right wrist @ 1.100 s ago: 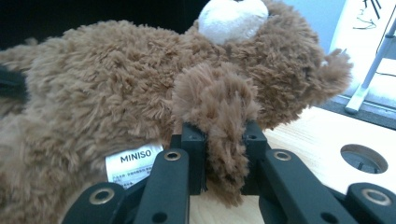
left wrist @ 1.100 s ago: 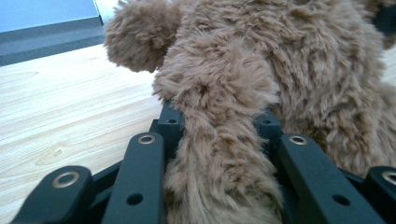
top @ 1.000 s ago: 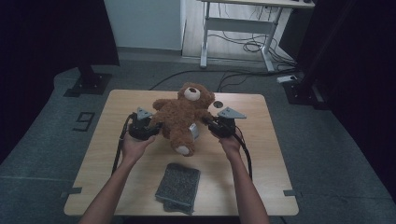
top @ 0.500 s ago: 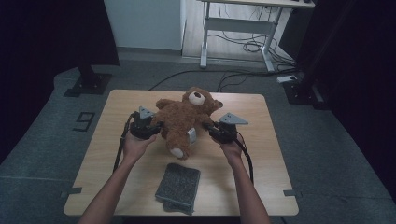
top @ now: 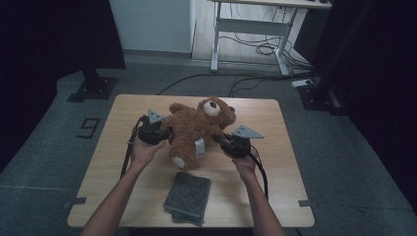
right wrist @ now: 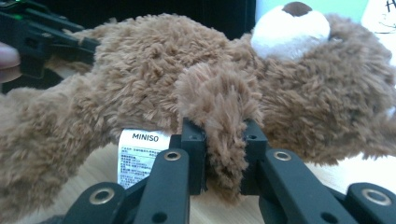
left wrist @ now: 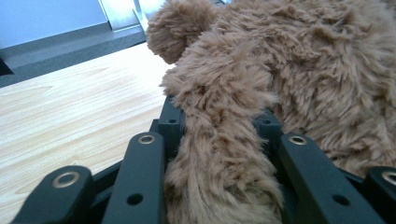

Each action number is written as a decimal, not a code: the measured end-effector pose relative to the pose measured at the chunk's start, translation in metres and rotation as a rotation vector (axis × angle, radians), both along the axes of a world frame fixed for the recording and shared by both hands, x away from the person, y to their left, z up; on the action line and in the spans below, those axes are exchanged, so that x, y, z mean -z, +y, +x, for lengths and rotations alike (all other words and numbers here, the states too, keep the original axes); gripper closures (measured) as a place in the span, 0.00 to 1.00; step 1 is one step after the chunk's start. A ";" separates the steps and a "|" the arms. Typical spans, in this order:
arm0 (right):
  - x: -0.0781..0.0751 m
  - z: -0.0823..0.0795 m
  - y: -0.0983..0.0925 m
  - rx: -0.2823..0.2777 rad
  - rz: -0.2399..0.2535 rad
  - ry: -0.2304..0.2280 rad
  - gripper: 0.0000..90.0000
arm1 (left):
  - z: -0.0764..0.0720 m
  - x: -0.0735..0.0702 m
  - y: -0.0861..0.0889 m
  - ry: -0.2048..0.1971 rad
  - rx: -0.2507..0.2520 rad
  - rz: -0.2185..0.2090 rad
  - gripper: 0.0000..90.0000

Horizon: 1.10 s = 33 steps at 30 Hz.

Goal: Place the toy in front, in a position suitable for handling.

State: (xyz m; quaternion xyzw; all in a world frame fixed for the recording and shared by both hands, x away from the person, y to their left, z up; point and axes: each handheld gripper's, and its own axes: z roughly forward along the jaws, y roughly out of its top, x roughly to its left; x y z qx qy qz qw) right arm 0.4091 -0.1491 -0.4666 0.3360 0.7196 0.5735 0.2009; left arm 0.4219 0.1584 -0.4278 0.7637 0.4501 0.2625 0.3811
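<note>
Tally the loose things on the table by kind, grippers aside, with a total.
Teddy bear: 1
Folded grey cloth: 1
Total: 2

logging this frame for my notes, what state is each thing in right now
teddy bear: lying on the table, head toward the far edge, a limb clamped at each side
left hand-held gripper: shut on a furry limb of the bear
right hand-held gripper: shut on another limb, beside the white tag
grey cloth: folded, flat near the front edge, untouched
table: wooden, bearing bear and cloth
</note>
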 end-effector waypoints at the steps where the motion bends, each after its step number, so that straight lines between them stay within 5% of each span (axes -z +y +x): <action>1: 0.000 -0.002 0.000 -0.003 -0.002 -0.002 0.86 | 0.000 0.001 0.000 0.001 0.000 0.000 0.72; 33: 0.010 -0.035 -0.008 -0.037 0.053 -0.015 0.86 | 0.015 0.009 -0.025 0.017 0.030 0.036 0.72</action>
